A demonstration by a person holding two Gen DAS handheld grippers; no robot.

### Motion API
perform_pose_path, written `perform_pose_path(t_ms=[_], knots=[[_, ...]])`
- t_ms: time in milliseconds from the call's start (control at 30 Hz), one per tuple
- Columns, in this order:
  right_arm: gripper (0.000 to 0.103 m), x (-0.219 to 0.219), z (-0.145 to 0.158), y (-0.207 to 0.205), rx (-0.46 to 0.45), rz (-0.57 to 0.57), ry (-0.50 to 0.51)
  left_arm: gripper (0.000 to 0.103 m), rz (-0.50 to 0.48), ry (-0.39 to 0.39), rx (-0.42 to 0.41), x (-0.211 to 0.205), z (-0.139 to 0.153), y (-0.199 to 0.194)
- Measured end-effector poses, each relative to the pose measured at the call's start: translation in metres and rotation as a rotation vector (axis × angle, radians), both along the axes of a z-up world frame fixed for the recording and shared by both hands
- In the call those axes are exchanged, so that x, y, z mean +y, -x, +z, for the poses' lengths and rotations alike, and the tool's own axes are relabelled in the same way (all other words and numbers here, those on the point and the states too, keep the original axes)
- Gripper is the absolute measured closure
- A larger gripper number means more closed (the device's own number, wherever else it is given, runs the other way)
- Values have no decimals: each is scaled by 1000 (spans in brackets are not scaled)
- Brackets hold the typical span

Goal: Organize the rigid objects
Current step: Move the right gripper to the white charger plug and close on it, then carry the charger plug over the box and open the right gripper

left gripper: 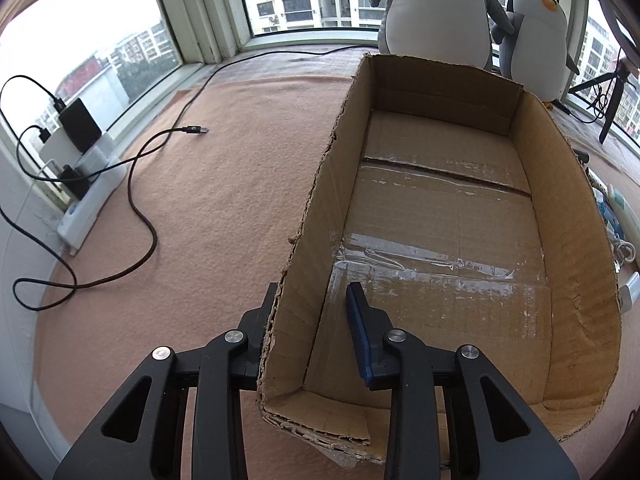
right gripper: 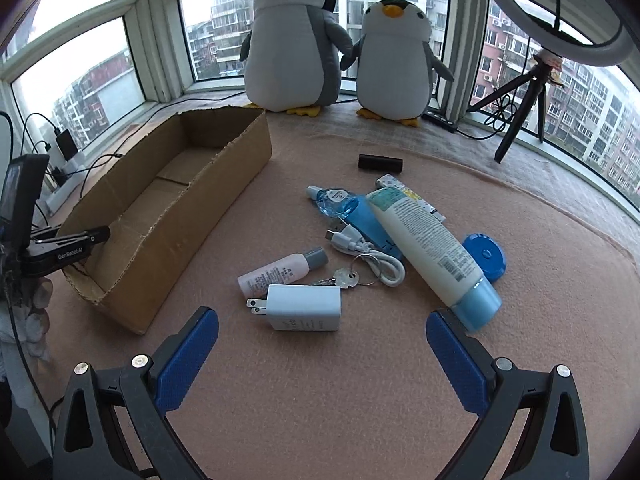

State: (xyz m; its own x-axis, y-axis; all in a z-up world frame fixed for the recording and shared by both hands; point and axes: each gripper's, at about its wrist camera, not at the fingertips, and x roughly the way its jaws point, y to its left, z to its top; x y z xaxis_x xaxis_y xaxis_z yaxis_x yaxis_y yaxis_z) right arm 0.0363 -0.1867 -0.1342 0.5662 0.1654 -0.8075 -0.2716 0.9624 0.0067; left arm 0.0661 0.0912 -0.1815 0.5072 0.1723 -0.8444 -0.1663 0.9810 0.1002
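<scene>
Big cardboard box [right gripper: 168, 216] sitting empty on the pinkish mat [right gripper: 360, 380], left of the clutter. Left gripper [left gripper: 310, 320] straddling the box's near left wall, one finger each side; pinching or not, can't tell. Right gripper [right gripper: 322, 344] spread wide, nothing in it, hovering just short of the white charger plug [right gripper: 304, 307]. Beyond that: lotion tube [right gripper: 430, 246], small pink bottle [right gripper: 280, 272], keys [right gripper: 344, 278].
</scene>
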Motion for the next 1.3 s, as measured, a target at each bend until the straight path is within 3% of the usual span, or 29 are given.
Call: perform_pose_path(t_ms=[467, 633, 767, 833, 1300], knots=[[1, 21, -34, -32, 65, 27, 93, 73, 5, -3, -6, 0, 0, 1], [18, 20, -39, -38, 81, 27, 95, 73, 5, -2, -6, 0, 0, 1], [26, 19, -40, -38, 89, 32, 96, 73, 5, -4, -7, 1, 0, 1], [43, 19, -42, -38, 99, 36, 92, 73, 5, -6, -8, 0, 0, 1], [43, 13, -31, -29, 83, 29, 60, 73, 6, -10, -11, -1, 0, 2]])
